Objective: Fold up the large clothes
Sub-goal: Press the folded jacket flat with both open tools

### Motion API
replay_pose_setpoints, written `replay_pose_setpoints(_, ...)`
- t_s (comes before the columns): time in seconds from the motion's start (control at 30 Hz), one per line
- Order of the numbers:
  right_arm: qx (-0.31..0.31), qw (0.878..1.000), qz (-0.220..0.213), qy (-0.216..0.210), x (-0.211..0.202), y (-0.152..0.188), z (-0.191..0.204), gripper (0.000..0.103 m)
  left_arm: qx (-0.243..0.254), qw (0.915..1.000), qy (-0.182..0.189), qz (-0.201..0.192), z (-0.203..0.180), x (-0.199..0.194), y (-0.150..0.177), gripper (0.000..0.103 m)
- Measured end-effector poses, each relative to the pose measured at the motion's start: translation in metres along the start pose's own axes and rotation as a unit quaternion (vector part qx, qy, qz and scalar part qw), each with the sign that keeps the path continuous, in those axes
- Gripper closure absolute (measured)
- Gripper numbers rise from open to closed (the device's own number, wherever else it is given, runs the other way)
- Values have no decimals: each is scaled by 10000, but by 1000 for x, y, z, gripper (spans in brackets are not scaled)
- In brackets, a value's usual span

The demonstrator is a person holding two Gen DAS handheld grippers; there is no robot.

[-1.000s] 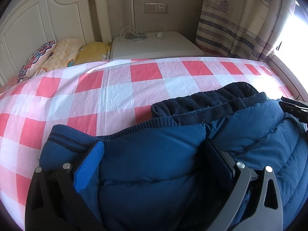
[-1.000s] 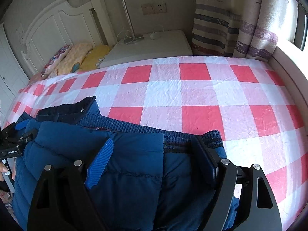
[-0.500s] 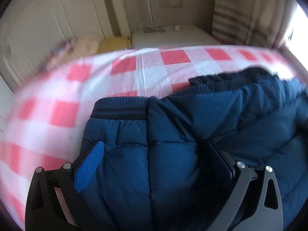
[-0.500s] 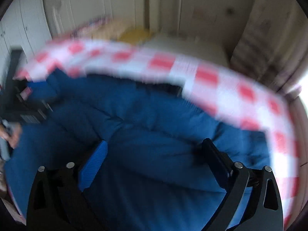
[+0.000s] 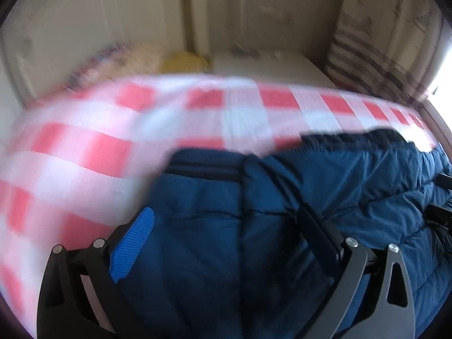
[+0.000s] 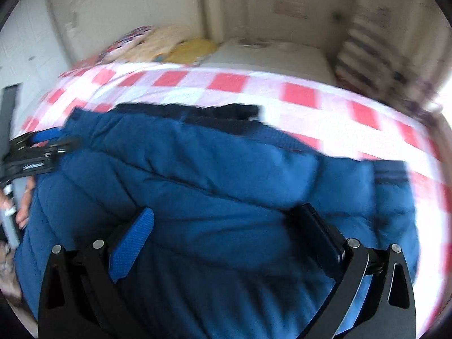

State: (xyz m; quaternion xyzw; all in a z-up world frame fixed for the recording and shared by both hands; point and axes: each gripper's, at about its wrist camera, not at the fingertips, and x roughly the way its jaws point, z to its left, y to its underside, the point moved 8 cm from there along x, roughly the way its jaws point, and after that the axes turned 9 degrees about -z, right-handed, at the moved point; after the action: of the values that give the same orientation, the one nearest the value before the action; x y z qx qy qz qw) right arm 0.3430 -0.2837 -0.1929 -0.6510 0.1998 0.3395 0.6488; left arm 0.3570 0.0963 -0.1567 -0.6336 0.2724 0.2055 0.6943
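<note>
With the padded dark-blue quilted jacket [image 6: 226, 186] bundled across the lower frame on the red-and-white checked bed [image 6: 299, 93], both the right gripper [image 6: 226, 231] and left gripper [image 5: 226, 226] hover wide-jawed and empty, the right's jaws having just opened, so square the bundle's edges before pinching again.

jacket [image 6: 214, 175]: quilted matt blue cloth | bedsheet [image 5: 248, 118]: smooth checked cloth | headboard [image 6: 135, 8]: painted white wood

Red-and-white checked bed [image 5: 226, 118] under a folded blue padded jacket [image 6: 226, 175], pillows [image 6: 169, 45] at its head.
</note>
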Motion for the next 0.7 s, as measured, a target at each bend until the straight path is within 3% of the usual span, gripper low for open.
replay_pose_setpoints(0.03, 208, 9996, -117, -120, -16, -1, 1, 5, -53, 9997, 12, -221, 1, -16, -4, 3)
replay_pose_setpoints(0.1, 240, 9984, -315, -411, -42, -1, 10, 5, -170, 9969, 567, -525, -11, -54, -9, 3)
replay_pose_setpoints(0.17, -4, 9988, -372, -303, -58, 4, 15, 5, 127, 9930, 988, -627, -33, -82, -3, 3)
replay_pose_setpoints(0.23, -294, 9989, -282, -216, -65, 16, 24, 5, 524, 9902, 1141, -605, -54, -91, 12, 2)
replay_pose_setpoints(0.33, -621, 9979, -44, -174, -48, 44, 33, 4, 1181, 9865, 1118, -195, -82, -70, 54, 2)
replay_pose_setpoints(0.5, -475, 9985, -145, -213, -44, 48, 29, 5, 761, 9887, 1294, 19, -77, -53, 56, 2)
replay_pose_setpoints(0.6, -548, 9981, -274, 23, -61, 45, 30, 5, 821, 9920, 934, -194, -65, -70, 55, 2)
replay_pose_setpoints(0.7, -562, 9963, -566, -318, -93, 49, 39, 5, 753, 9923, 897, -411, -47, -97, 56, 2)
